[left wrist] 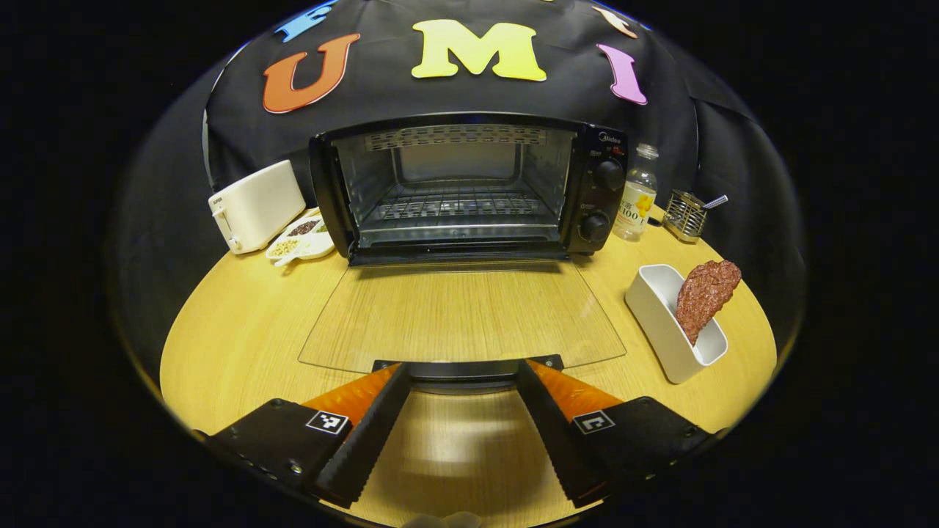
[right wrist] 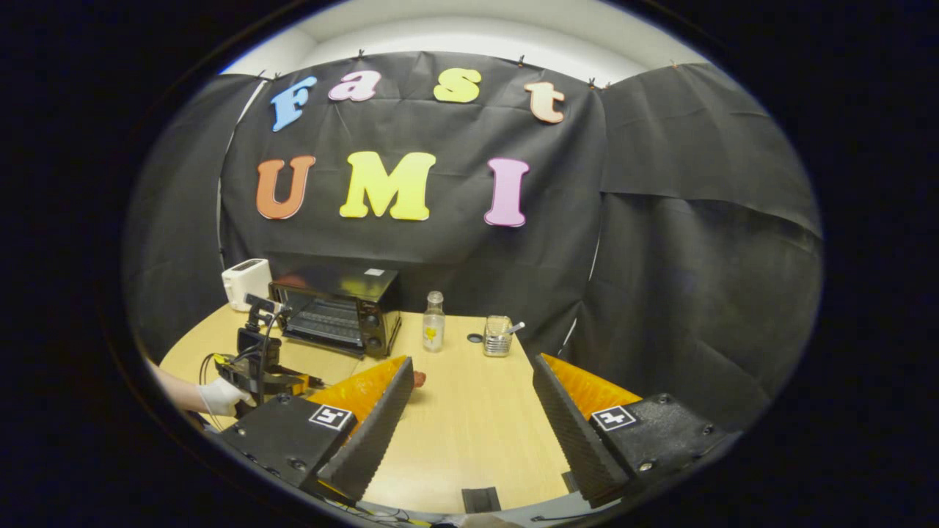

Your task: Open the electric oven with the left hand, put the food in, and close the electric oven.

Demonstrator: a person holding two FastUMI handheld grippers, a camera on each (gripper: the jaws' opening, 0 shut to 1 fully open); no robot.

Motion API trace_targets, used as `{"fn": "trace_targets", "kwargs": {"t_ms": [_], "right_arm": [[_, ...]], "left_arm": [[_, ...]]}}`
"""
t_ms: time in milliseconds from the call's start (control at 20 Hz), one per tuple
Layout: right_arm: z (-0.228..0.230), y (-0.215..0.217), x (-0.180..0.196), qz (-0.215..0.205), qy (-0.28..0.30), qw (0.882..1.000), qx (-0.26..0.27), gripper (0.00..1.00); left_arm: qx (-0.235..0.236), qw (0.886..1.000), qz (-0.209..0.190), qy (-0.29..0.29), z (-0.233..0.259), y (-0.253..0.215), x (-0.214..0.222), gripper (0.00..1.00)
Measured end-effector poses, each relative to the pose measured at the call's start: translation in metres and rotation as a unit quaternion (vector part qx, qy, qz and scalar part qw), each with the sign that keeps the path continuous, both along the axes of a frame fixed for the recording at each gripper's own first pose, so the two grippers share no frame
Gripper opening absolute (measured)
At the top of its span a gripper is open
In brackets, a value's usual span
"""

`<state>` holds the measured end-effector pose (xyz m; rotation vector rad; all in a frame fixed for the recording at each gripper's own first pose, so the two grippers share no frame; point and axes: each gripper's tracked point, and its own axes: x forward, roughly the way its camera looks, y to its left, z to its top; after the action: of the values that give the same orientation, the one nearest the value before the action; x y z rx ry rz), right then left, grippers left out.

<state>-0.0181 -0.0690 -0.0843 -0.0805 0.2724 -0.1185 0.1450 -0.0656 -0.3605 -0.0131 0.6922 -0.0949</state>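
In the right gripper view the food is mostly hidden behind that gripper's own finger, and the oven (right wrist: 336,312) is small, its open door hard to make out. The oven (left wrist: 469,187) stands open, its glass door (left wrist: 462,315) flat on the table, rack bare. Right of the oven, a white tub (left wrist: 671,323) holds the brown food (left wrist: 704,297), leaning upright. The left gripper (left wrist: 462,374) gapes wide at the door handle (left wrist: 466,367), perhaps touching, gripping nothing. The right gripper (right wrist: 473,400), right of the oven, is spread wide and empty.

Black electric oven (left wrist: 469,187) far on round wooden table (left wrist: 242,330); white toaster (left wrist: 255,206) left; clear glass bottle (left wrist: 635,194) right; brown meat slice (left wrist: 704,297) in white tray (left wrist: 664,323), near right.
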Motion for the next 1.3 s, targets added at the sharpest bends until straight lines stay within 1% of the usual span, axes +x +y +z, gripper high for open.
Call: {"fn": "trace_targets", "kwargs": {"t_ms": [150,200,250,350,400,500,650,900,1100,1200,1250,1300], "right_arm": [[-0.016,-0.003,0.004,-0.002,0.018,1.0,0.003,1.0],[-0.018,-0.002,0.005,0.0,0.02,1.0,0.007,1.0],[-0.021,-0.002,0.006,0.002,0.021,1.0,0.008,1.0],[-0.026,0.0,0.009,0.008,0.024,1.0,0.008,1.0],[-0.028,0.0,0.011,0.01,0.024,1.0,0.009,1.0],[-0.035,0.001,0.019,0.019,0.028,0.999,0.012,1.0],[-0.056,0.004,0.041,0.038,0.043,0.998,0.028,1.0],[-0.102,0.017,0.098,0.08,0.077,0.992,0.055,1.0],[-0.144,0.027,0.148,0.115,0.125,0.98,0.102,1.0],[-0.169,0.035,0.174,0.134,0.156,0.971,0.123,1.0],[-0.181,0.04,0.184,0.145,0.173,0.965,0.132,0.97],[-0.194,0.045,0.192,0.156,0.194,0.958,0.143,0.96]], "left_arm": [[-0.001,1.0,-0.001,0.01,-0.002,0.0,-0.002,0.95],[-0.003,1.0,0.002,0.009,0.0,0.0,-0.001,1.0],[-0.004,1.0,0.005,0.006,0.001,0.0,-0.001,0.95],[-0.001,1.0,0.013,-0.005,0.008,0.005,-0.002,0.94],[-0.002,1.0,0.017,-0.009,0.011,0.009,-0.005,0.96],[-0.015,0.999,0.025,-0.021,0.025,0.015,-0.016,0.97],[-0.019,0.998,0.031,-0.045,0.052,0.029,-0.04,0.97],[0.01,0.995,0.039,-0.089,0.109,0.065,-0.085,0.97],[0.027,0.99,0.075,-0.115,0.156,0.087,-0.11,0.97],[0.028,0.987,0.099,-0.126,0.176,0.091,-0.117,0.97],[0.027,0.986,0.108,-0.127,0.184,0.09,-0.121,0.97],[0.03,0.984,0.115,-0.131,0.191,0.089,-0.124,0.97]]}}
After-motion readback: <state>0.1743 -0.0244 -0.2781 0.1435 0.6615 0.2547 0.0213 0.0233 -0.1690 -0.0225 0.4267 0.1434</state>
